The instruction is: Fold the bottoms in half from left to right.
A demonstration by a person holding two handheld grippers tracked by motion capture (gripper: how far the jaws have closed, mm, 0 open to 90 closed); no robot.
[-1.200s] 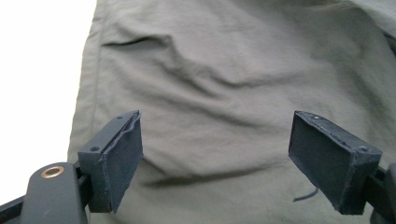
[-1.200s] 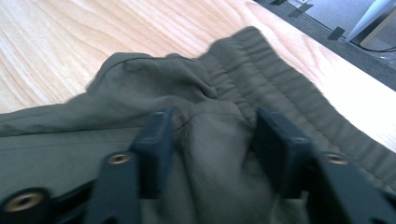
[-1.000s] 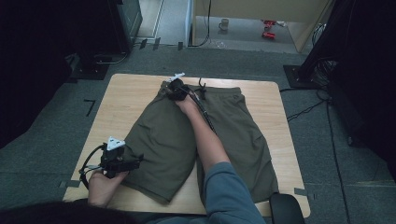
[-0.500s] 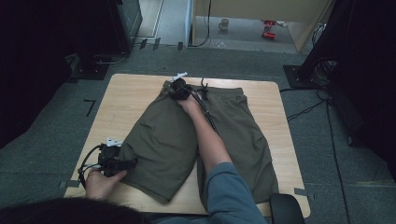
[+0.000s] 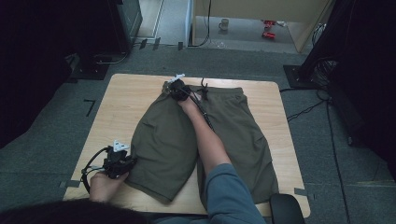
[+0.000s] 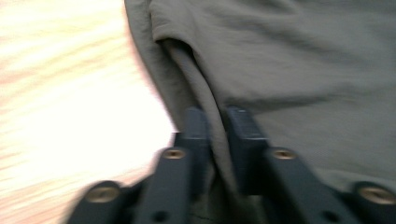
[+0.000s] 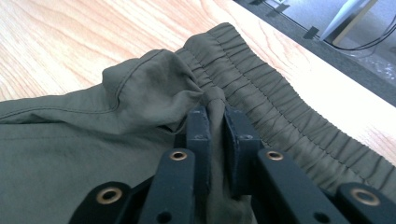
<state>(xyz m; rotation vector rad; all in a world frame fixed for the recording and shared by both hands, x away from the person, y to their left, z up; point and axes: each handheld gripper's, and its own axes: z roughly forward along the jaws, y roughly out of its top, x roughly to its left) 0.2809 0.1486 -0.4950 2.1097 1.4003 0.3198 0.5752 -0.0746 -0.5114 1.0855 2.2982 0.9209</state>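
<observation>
Two grippers pinch the olive-green fabric shorts [image 5: 177, 140]: left gripper [image 6: 218, 122], jaws just closing, at the hem, right gripper [image 7: 217, 121] at the waistband.

A wooden table [image 5: 121, 100] stands on grey carpet [image 5: 56, 126]; beyond, a mug [image 5: 224, 24].

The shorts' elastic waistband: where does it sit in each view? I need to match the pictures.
High view: the waistband runs along the far edge of the olive shorts, beside the right gripper.
Left gripper view: not in it; the hem fold lies there instead.
Right gripper view: upper right, a gathered band.
Shared landmark: the wooden table.
</observation>
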